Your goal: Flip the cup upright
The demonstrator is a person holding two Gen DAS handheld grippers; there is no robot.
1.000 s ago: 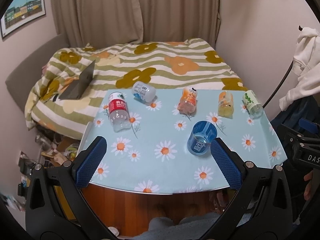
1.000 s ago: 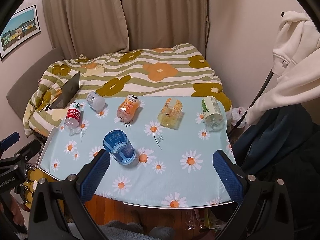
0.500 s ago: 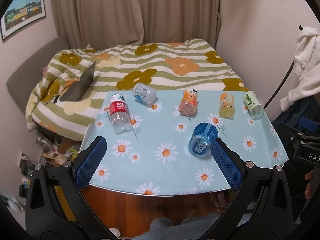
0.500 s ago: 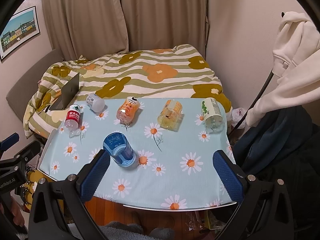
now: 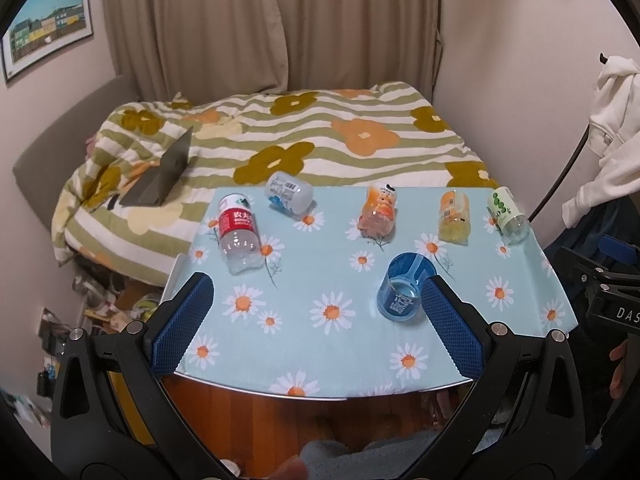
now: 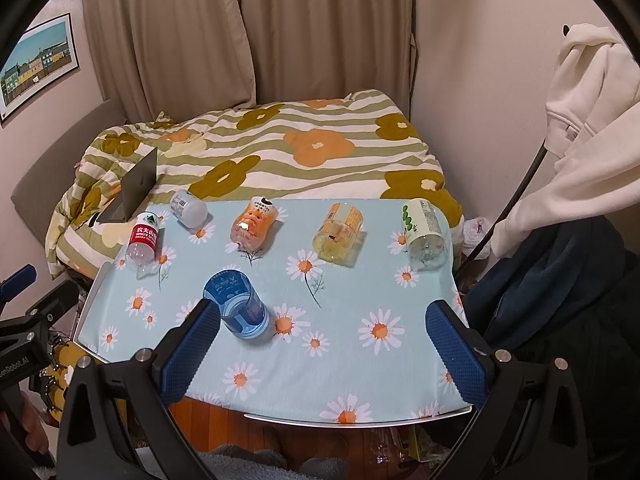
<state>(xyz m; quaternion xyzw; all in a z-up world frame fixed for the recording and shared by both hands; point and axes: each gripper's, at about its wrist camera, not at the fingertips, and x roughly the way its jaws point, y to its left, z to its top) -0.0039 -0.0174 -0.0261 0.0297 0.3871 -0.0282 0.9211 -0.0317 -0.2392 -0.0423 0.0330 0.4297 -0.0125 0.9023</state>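
Both grippers, left gripper (image 5: 316, 322) and right gripper (image 6: 322, 348), are easing slightly closer, jaws spread wide and holding nothing; blue cup (image 6: 237, 307) is lying tipped over on the daisy worktop (image 6: 360, 300), unmoved.

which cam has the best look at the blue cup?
Left wrist: the blue cup shows nearly whole, lying tipped on the tablecloth, printed side readable, only grazed by a finger pad. In the right wrist view its near end is cut off by the left pad.
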